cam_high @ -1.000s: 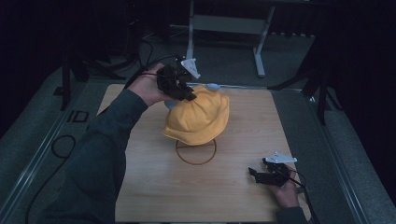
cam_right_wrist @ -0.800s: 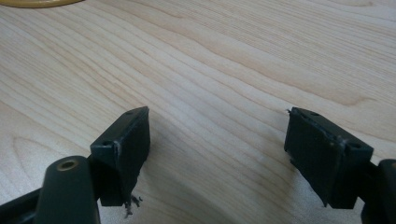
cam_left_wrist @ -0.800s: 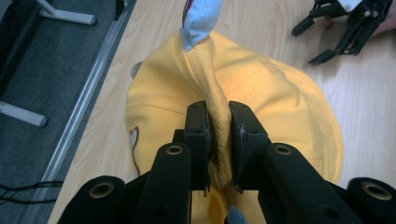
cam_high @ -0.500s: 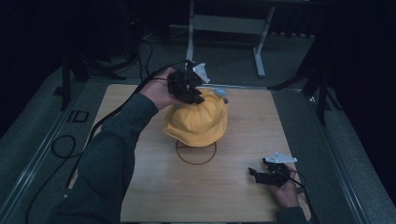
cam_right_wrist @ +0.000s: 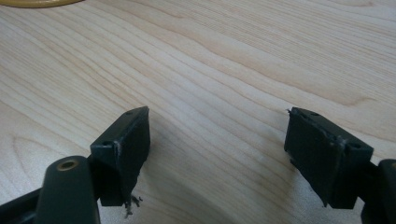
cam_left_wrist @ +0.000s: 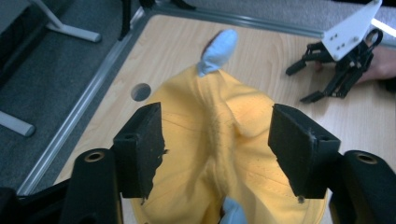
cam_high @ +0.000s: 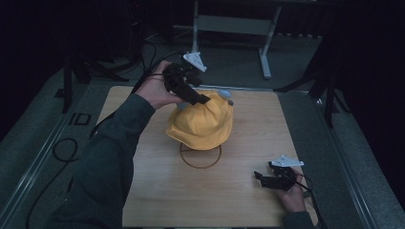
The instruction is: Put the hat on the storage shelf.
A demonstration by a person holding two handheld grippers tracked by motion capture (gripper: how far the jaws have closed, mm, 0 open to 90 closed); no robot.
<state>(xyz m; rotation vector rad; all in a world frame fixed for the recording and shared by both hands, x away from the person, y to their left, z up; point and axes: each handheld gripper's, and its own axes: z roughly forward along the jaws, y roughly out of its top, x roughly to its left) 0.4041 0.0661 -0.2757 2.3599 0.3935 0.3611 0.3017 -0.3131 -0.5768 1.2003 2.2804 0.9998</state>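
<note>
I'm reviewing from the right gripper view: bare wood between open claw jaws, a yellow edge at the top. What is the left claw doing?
Observer: The left claw hangs over a yellow hat. Its jaws have just been opening, with the crown between them and the pads clear of it.
Operator: What is under the hat?
Observer: A thin brown ring lies on the table, partly under the brim.
Operator: Anything else?
Observer: A light blue tip pokes out at the hat's far side.
</note>
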